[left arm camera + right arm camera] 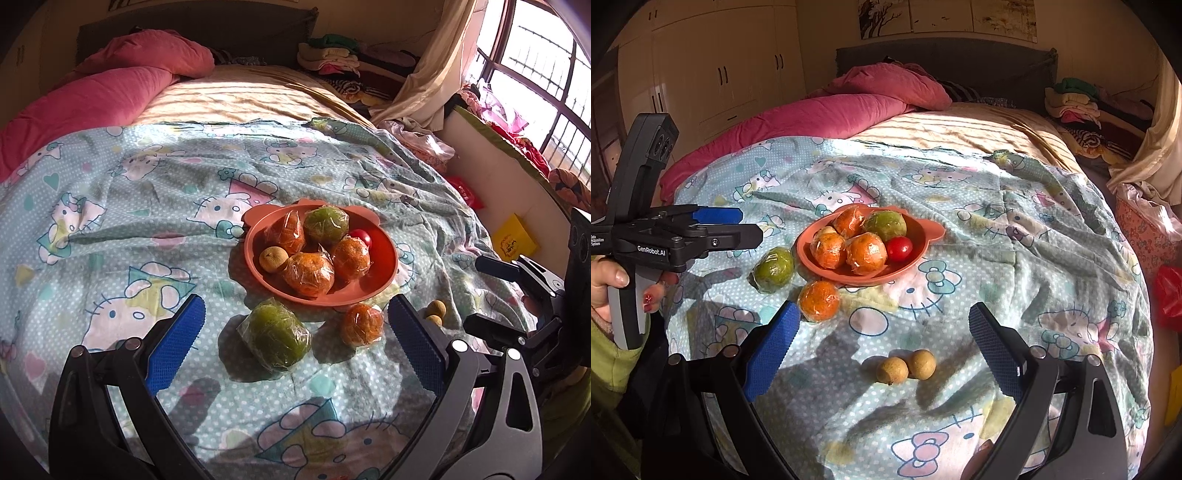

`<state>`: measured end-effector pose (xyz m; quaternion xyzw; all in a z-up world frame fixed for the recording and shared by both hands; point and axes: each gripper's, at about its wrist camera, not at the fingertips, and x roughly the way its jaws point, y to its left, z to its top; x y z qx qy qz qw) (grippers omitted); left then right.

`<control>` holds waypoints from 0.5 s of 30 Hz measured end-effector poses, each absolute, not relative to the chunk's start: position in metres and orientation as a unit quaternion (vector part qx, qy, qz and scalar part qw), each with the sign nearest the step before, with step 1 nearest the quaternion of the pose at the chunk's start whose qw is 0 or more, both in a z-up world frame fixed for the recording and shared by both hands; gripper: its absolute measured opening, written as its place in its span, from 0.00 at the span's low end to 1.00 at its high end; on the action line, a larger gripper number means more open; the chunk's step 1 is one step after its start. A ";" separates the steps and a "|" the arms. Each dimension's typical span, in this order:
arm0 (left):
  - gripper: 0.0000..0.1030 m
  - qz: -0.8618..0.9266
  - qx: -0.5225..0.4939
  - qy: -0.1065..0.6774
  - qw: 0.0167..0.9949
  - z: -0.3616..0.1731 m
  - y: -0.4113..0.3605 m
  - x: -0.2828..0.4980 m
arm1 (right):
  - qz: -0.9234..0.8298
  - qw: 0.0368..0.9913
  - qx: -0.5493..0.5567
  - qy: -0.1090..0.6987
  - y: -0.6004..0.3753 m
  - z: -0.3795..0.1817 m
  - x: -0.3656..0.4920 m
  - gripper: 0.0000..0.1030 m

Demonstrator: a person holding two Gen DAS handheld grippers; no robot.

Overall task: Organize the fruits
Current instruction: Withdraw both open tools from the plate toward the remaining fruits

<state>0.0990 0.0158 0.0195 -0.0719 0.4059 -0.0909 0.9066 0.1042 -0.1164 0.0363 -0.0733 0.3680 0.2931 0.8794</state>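
A bed carries a cartoon-cat sheet, w/ a pink duvet at the head end.

On the sheet, about mid-bed, sits 1 orange bowl. In it: 3 wrapped oranges, 1 wrapped green fruit, 1 red tomato and 1 small brown fruit at its left rim.

Loose on the sheet, foot side of the bowl: 1 wrapped green fruit, 1 wrapped orange, and 2 small brown fruits touching each other, nearer the right edge of the bed.

Left gripper: wide open, holding nothing. The loose green fruit lies between its blue pads, closer to the left pad, not touching either. The loose orange sits just inside the right pad. Bowl is just beyond the tips.

Right gripper: also wide open, empty. The 2 brown fruits lie between its pads, roughly centred, apart from both. The loose orange is just beside its left pad tip; bowl is further ahead.

In the right wrist view a hand w/ red nails grips the left gripper's handle, at the bed's left side.
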 end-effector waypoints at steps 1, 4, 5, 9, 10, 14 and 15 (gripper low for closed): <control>0.90 -0.091 -0.071 0.407 0.906 0.018 0.016 0.098 | 0.294 0.878 -0.072 0.370 -0.117 0.035 0.103 0.90; 0.90 -0.090 -0.071 0.410 0.905 0.015 0.016 0.093 | 0.292 0.876 -0.072 0.377 -0.117 0.030 0.101 0.90; 0.90 -0.089 -0.072 0.411 0.904 0.014 0.016 0.092 | 0.292 0.875 -0.071 0.379 -0.118 0.029 0.101 0.90; 0.90 -0.088 -0.070 0.416 0.902 0.010 0.016 0.090 | 0.289 0.873 -0.068 0.386 -0.120 0.025 0.099 0.90; 0.91 -0.088 -0.069 0.418 0.902 0.009 0.016 0.090 | 0.288 0.873 -0.066 0.387 -0.121 0.024 0.099 0.90; 0.91 -0.086 -0.066 0.424 0.899 0.005 0.016 0.088 | 0.288 0.872 -0.063 0.392 -0.123 0.021 0.097 0.90; 0.90 -0.087 -0.065 0.426 0.898 0.003 0.016 0.088 | 0.289 0.870 -0.063 0.394 -0.123 0.020 0.097 0.90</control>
